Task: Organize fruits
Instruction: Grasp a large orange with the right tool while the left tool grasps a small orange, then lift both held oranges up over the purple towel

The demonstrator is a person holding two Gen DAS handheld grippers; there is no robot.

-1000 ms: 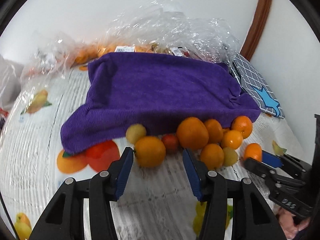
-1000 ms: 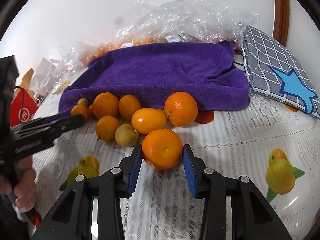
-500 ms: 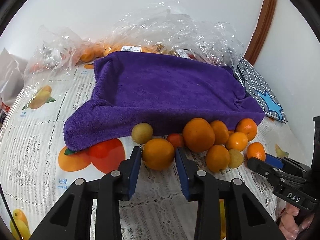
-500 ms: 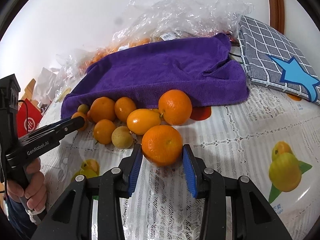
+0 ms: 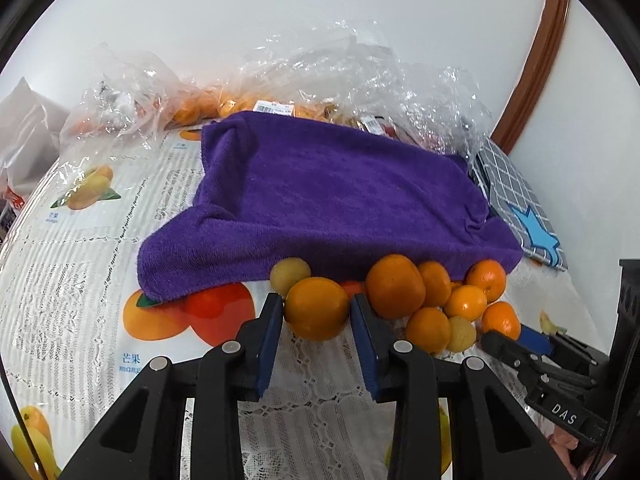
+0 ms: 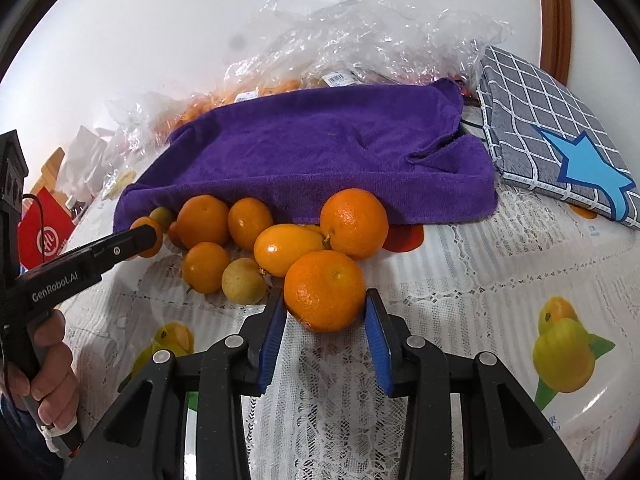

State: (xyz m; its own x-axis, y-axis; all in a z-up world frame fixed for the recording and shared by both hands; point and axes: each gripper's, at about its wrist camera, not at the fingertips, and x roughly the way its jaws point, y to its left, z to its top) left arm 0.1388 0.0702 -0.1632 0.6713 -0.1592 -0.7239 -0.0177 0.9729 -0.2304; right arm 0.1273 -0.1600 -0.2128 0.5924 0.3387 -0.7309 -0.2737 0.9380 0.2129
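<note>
Several oranges and small yellow fruits lie in a cluster (image 5: 436,304) along the near edge of a purple towel (image 5: 336,196). My left gripper (image 5: 318,310) is shut on an orange (image 5: 317,307) at the cluster's left end, held between its blue pads. My right gripper (image 6: 325,306) is shut on another orange (image 6: 325,290) at the cluster's right end. The towel (image 6: 320,152) also shows in the right wrist view, with the rest of the cluster (image 6: 256,236) in front of it. The left gripper's finger (image 6: 100,256) shows at the left there.
Clear plastic bags (image 5: 360,80) holding more oranges lie behind the towel against the white wall. A grey checked cloth with a blue star (image 6: 560,136) lies to the right. The table has a white lace cover with fruit prints (image 5: 80,264). A red box (image 6: 44,236) stands far left.
My left gripper moved in around the leftmost orange and shut on it. My right gripper stayed shut on its orange and shifted slightly.
</note>
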